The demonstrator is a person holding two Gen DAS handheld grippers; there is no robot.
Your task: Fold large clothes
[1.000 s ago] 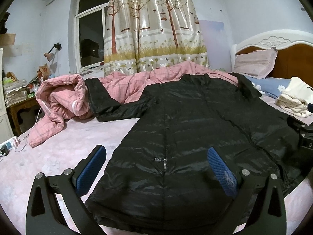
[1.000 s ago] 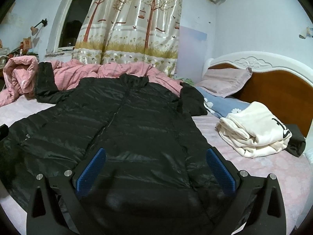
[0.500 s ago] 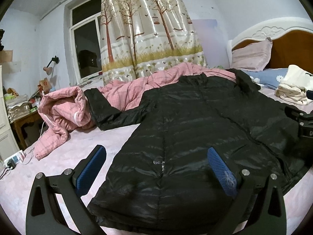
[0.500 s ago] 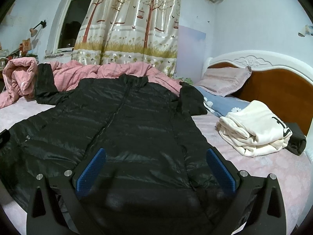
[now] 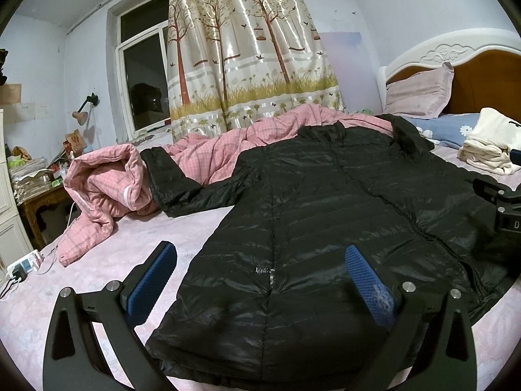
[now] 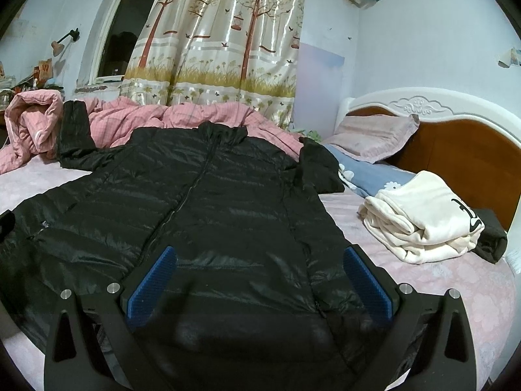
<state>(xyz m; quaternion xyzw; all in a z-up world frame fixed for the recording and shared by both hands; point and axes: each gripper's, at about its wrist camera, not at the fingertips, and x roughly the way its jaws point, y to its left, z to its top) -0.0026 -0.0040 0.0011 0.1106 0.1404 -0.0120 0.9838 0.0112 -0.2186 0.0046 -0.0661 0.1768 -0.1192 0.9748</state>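
A large black quilted jacket (image 5: 325,211) lies spread flat, front up, on the pink bed (image 5: 107,260), collar far, hem near. Its left sleeve (image 5: 169,179) reaches out over the pink quilt. It also shows in the right wrist view (image 6: 211,211), with the other sleeve (image 6: 320,169) bent near the pillows. My left gripper (image 5: 260,273) is open and empty, above the hem's left part. My right gripper (image 6: 260,273) is open and empty, above the hem's right part. The right gripper's body (image 5: 501,205) shows at the right edge of the left wrist view.
A rumpled pink checked quilt (image 5: 107,179) lies at the far left. A folded cream garment (image 6: 423,218) sits on the bed at the right, near pillows (image 6: 374,133) and the headboard (image 6: 456,150). A cluttered nightstand (image 5: 35,189) stands at the left.
The left wrist view has shifted slightly rightward and closer over the hem. The jacket has not moved. Both grippers stay open.
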